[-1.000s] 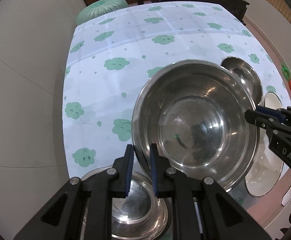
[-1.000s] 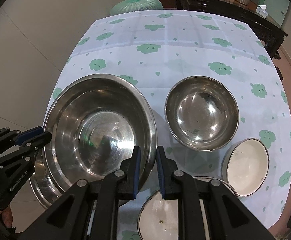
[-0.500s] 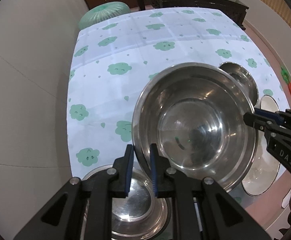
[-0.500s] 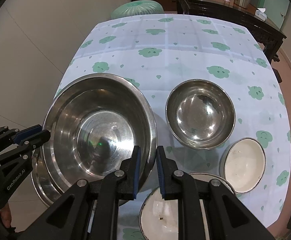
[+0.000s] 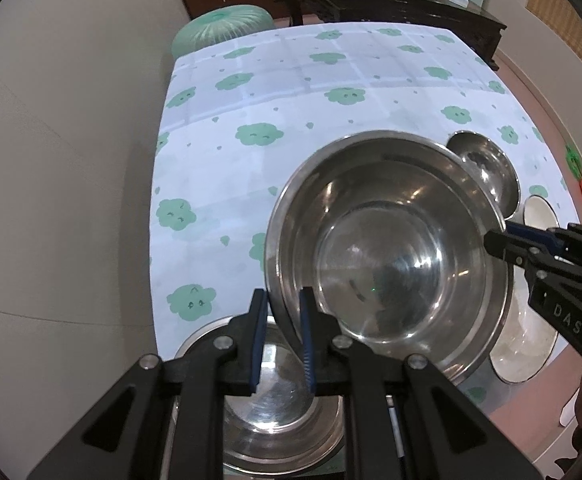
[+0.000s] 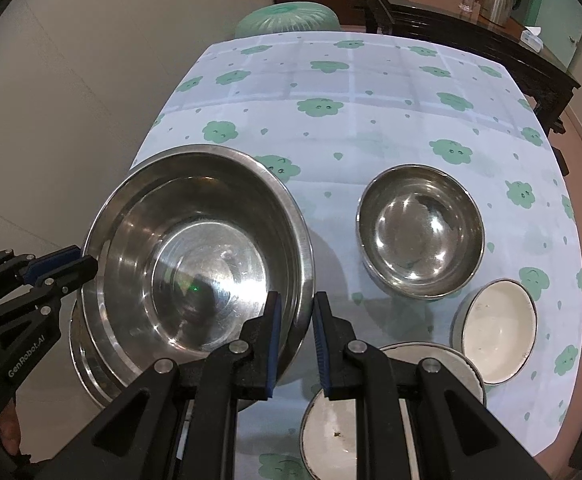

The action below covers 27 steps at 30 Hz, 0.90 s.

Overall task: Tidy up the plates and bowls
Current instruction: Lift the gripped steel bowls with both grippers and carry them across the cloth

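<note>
Large steel bowl held by both claws above the table.

The left gripper was clamped on the near rim of the large steel bowl; the right gripper was clamped on the opposite rim. Directly beneath the left claw sat a second steel basin. Just ahead of the right claw lay a white plate; beyond it, a white bowl and a small steel bowl rested on the tablecloth. The held bowl appeared rigid, light and slippery, so opposed rim grips looked correct; polished steel would likely slide if the claws tilted it.
</note>
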Motion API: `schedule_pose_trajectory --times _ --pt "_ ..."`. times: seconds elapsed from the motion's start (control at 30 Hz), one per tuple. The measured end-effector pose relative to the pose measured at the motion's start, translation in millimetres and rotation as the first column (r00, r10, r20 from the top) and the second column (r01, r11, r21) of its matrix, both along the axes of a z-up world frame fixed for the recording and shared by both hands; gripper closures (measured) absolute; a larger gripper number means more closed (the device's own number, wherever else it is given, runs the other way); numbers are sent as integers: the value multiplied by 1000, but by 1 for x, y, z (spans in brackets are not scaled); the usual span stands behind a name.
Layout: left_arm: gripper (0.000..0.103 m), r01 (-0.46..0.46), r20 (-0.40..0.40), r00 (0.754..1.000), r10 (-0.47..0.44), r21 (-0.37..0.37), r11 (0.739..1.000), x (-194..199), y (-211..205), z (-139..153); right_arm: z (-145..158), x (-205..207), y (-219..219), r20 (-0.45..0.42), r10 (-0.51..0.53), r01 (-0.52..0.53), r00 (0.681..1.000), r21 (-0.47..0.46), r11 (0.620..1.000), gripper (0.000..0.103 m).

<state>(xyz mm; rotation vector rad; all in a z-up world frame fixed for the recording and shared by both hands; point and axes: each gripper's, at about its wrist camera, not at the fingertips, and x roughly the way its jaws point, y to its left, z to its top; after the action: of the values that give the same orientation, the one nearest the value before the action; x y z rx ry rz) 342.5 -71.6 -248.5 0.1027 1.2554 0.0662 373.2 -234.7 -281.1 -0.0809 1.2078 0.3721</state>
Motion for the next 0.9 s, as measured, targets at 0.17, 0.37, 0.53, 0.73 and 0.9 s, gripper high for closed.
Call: schedule_pose_trajectory --times 0.17,0.37,0.53,0.73,0.9 --pt "90 -7 4 1000 7 -1 1000 -4 4 2 1 -4 5 2 7 -7 1000 -1 1000 85" --pt "90 -14 5 1000 14 -1 1000 -9 10 3 2 -7 10 4 16 -16 1000 -3 1000 85" --pt "90 -24 8 1000 24 0 1000 -14 13 5 1 -9 16 4 26 -26 1000 -4 1000 85" --pt "90 -39 12 999 39 1 999 -20 20 6 2 -14 22 5 39 -38 999 -6 999 85" --pt "90 -55 12 998 55 1 998 -26 25 6 2 -18 28 5 52 -52 999 -7 999 85"
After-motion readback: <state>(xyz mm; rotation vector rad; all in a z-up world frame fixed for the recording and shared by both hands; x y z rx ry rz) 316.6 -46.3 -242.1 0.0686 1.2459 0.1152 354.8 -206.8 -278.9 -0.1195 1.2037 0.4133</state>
